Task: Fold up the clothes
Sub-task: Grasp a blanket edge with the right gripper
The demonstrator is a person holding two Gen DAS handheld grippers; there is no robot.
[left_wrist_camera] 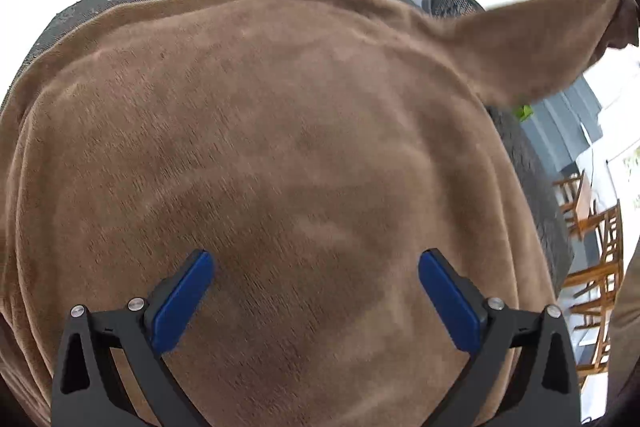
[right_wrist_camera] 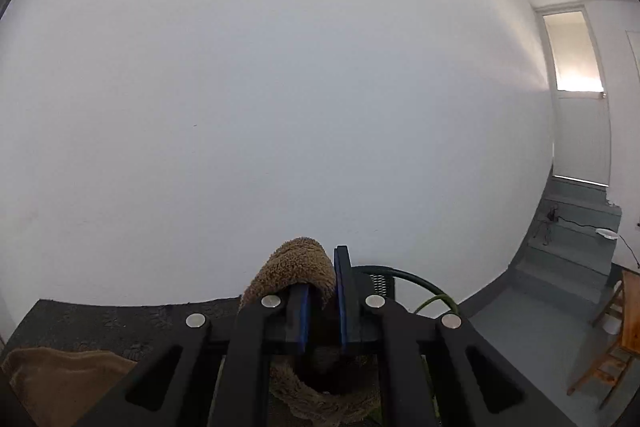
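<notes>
Left wrist: left gripper (left_wrist_camera: 316,291) gaped empty above the plush brown fleece garment (left_wrist_camera: 260,155) spread on the dark table (left_wrist_camera: 528,163), sleeve lifted rightward | Right wrist: right gripper (right_wrist_camera: 322,297) clamped the sleeve end, raised toward the white wall (right_wrist_camera: 280,87).

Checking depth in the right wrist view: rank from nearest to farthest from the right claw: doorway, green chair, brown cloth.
1. Brown cloth, pinched in the right claw.
2. Green chair, just behind.
3. Doorway, far right, beyond the steps.

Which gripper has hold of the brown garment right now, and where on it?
Right gripper is shut on the brown garment's sleeve end; left gripper is open, holding nothing.
</notes>
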